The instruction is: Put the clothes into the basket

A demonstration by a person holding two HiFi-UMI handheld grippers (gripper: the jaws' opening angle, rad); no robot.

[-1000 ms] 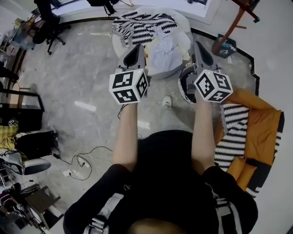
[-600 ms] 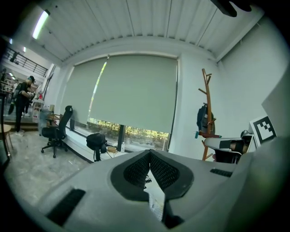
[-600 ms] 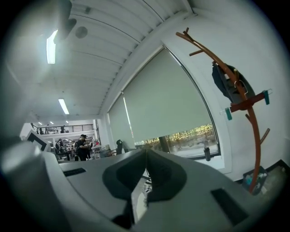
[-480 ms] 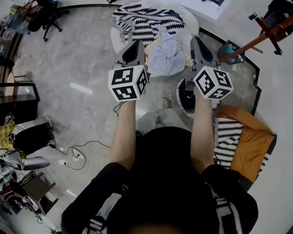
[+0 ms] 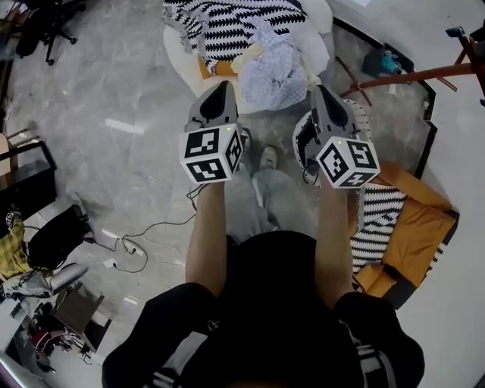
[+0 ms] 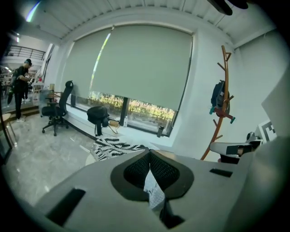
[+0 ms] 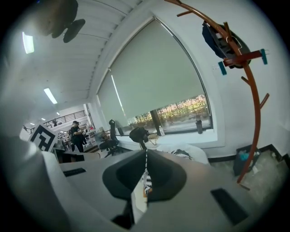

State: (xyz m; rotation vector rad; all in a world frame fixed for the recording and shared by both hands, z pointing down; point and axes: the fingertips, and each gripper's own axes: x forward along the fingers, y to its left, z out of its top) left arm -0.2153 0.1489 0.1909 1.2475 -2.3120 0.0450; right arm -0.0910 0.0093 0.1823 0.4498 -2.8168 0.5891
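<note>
You hold a hand-held gripper in each hand, out in front of you over the floor. The left hand-held gripper [image 5: 221, 89] has its jaws shut tight, and a bit of the light checked cloth [image 5: 276, 72] is pinched between them. The right hand-held gripper [image 5: 322, 92] is shut tight too, with a thin strip of pale cloth caught in its jaws. The white basket [image 5: 298, 144] with little holes stands on the floor right under the right hand-held gripper. The light checked cloth hangs bunched up between the two hand-held grippers, just past the basket and not inside it. Farther past the basket is a white round seat [image 5: 322, 23], and a black and white zigzag cloth [image 5: 227, 26] lies spread on it. On the near side of the basket, by your right arm, is an orange cushion [image 5: 415, 227] with another zigzag cloth [image 5: 379, 220] on it. A brown coat stand [image 5: 424, 74] is off to the right of the basket.
</note>
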